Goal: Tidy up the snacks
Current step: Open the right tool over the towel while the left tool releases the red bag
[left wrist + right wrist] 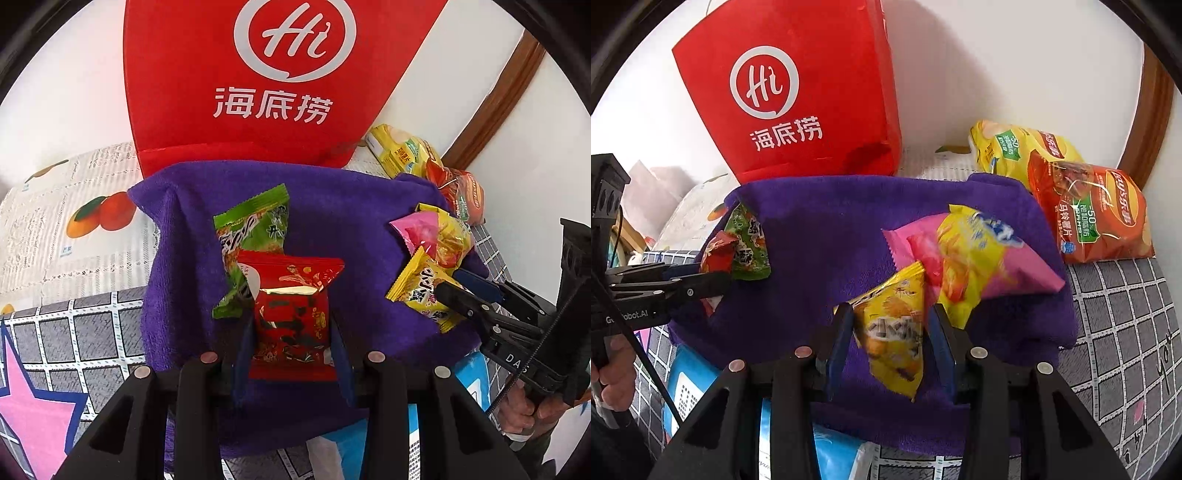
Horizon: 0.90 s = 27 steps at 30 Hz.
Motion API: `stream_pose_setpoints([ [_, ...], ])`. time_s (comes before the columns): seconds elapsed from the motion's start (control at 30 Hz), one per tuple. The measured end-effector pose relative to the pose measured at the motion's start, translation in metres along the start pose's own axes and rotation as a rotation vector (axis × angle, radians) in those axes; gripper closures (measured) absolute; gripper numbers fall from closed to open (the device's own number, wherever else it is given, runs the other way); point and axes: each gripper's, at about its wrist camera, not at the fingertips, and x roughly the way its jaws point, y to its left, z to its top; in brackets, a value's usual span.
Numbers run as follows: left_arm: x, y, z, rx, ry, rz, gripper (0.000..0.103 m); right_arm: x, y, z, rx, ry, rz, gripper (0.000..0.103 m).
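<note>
Both hand-held grippers hold packets, left (291,328) a red packet (291,314), right (892,325) a yellow packet (894,332); keep grips firm while lowering them onto the purple towel (820,236).

The red paper bag (258,74) is cut off at the top edge; the purple towel (831,229) hides most of the blue packet (690,380).
</note>
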Motion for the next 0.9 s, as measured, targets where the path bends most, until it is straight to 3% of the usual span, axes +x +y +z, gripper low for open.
stream_pose_setpoints([
  [0.1, 0.002, -0.001, 0.000, -0.004, 0.005, -0.004, 0.066, 0.001, 0.000, 0.000, -0.006, 0.004, 0.000, 0.060],
  [0.33, -0.003, 0.000, -0.001, 0.001, 0.008, -0.018, 0.066, -0.009, 0.000, 0.002, -0.002, -0.006, 0.002, 0.045],
  [0.47, -0.010, -0.002, 0.001, 0.000, 0.011, -0.026, 0.059, -0.020, 0.005, 0.003, -0.004, -0.007, -0.019, 0.045],
  [0.53, -0.018, -0.003, 0.002, -0.002, -0.002, -0.045, 0.045, -0.030, 0.007, 0.002, 0.004, -0.020, -0.030, 0.045],
  [0.9, -0.076, -0.014, 0.006, 0.019, -0.102, -0.056, 0.045, -0.105, 0.024, -0.028, 0.059, -0.065, -0.104, 0.045],
])
